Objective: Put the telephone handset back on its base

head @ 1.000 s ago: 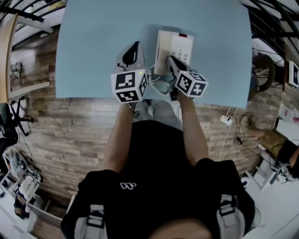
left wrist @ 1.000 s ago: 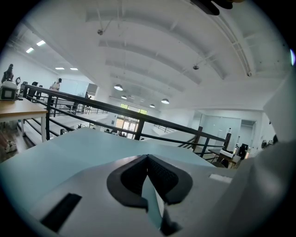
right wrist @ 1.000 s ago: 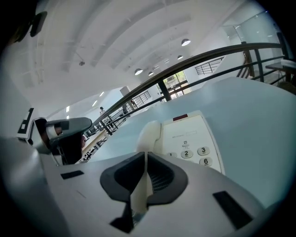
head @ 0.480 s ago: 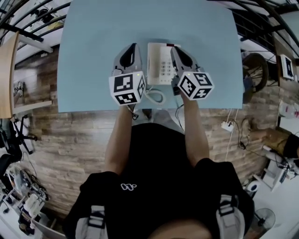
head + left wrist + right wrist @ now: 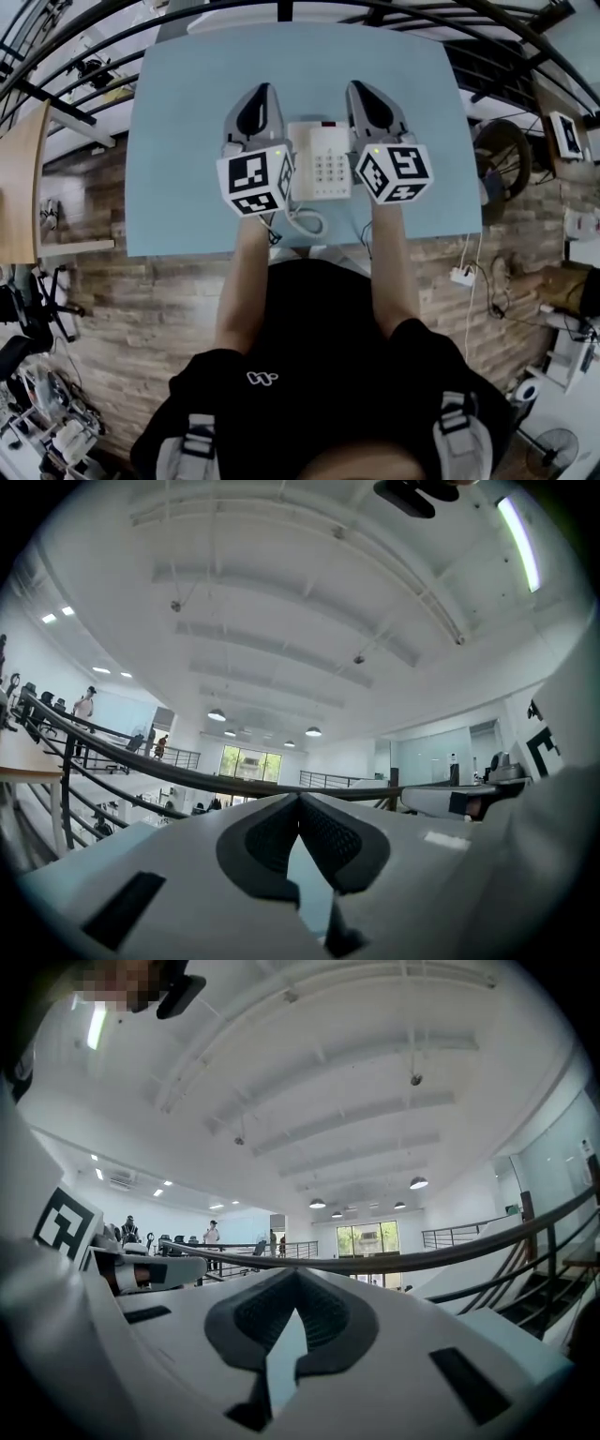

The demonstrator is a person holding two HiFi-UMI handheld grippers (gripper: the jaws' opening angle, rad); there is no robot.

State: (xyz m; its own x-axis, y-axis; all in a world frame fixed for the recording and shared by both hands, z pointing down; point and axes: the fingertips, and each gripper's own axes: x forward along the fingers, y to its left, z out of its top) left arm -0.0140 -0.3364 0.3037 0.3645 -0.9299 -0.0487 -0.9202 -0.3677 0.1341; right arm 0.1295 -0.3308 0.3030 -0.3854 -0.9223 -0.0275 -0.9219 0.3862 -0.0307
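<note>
On the blue table [image 5: 187,141], between your two grippers, sits the white telephone [image 5: 330,164]. Its handset [image 5: 300,159] lies along the left side of the base (as far as the head view lets you tell), and the coiled cord [image 5: 306,223] loops off the near edge. Your left gripper [image 5: 266,89] stands just beside the phone's left flank, its jaws clenched tip to tip on nothing. Your right gripper [image 5: 353,86], just beside the right flank, is likewise clamped together and empty.
</note>
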